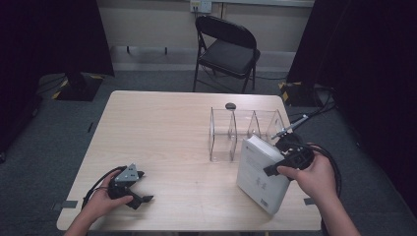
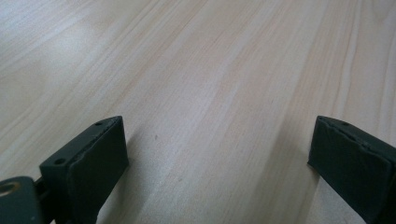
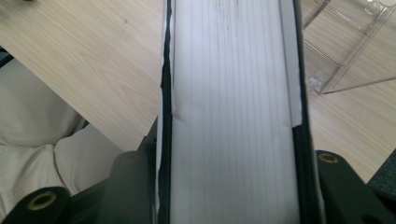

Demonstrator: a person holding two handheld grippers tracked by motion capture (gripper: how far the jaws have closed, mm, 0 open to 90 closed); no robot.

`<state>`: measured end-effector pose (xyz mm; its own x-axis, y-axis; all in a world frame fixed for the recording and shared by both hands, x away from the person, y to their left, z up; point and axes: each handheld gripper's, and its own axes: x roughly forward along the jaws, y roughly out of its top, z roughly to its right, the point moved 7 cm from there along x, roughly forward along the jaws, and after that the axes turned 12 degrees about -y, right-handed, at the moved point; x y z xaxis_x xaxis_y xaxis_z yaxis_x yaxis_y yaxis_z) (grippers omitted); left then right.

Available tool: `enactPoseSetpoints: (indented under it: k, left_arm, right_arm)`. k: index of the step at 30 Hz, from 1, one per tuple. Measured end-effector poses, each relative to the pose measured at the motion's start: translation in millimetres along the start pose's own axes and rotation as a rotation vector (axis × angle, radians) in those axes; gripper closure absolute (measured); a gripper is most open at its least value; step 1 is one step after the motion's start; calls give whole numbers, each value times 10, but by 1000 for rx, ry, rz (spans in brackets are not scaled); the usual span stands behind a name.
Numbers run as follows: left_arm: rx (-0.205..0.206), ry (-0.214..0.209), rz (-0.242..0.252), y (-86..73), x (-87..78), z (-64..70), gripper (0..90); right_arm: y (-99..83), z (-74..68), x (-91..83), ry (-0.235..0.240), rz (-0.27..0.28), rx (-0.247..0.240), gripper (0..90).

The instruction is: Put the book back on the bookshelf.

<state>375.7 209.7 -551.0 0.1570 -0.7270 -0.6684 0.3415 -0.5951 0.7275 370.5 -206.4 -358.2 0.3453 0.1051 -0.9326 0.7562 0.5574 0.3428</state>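
white thick book point(image 1: 260, 173) tilted, clamped in right gripper point(image 1: 290, 158) jaws; left gripper point(image 1: 129, 183) jaws wide

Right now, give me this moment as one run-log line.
right gripper: shut on white book, tilted on table | left gripper: open, idle | clear file rack: beside book

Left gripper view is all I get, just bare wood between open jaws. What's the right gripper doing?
Observer: The right gripper is clamped on a white book, one jaw on each cover.
Operator: Is the book lying flat?
Observer: No, it is tilted, its lower edge near the table.
Operator: Anything close to it?
Observer: A clear acrylic divider rack stands just beyond it.
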Motion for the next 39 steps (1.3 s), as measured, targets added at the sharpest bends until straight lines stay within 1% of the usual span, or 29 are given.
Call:
enactPoseSetpoints:
  k: [4,5,8,11,12,13,14,16,18,21,28,35,37,39]
  left_arm:
    - [0,0,0,0,0,0,39]
    - [0,0,0,0,0,0,39]
    - [0,0,0,0,0,0,39]
    - [0,0,0,0,0,0,39]
    - [0,1,0,0,0,0,39]
    - [0,0,0,0,0,0,39]
    - [0,0,0,0,0,0,39]
    - [0,0,0,0,0,0,39]
    - [0,0,0,0,0,0,39]
    - [0,0,0,0,0,0,39]
    - [0,0,0,0,0,0,39]
    - [0,1,1,0,1,0,39]
    - [0,1,1,0,1,0,39]
    - [0,0,0,0,0,0,39]
  right_arm:
    - [-30,53,-5,-3,1,14,521]
    - [-37,76,-8,-8,8,14,521]
    - [-65,112,-21,-14,-2,32,521]
    - [-89,139,-33,-18,-17,27,521]
    - [-97,143,-36,-20,-22,35,521]
    - [-104,163,-35,-23,-14,30,521]
    - [-110,167,-41,-22,-19,37,521]
    - [-121,196,-44,-25,-8,39,521]
    - [-132,219,-49,-25,-4,57,521]
    - [-153,262,-54,-31,-2,69,520]
    - [-202,333,-62,-44,-5,88,520]
    - [-249,396,-57,-48,-7,115,521]
    - [-264,407,-53,-49,-16,112,520]
    - [-267,424,-46,-50,-15,121,520]
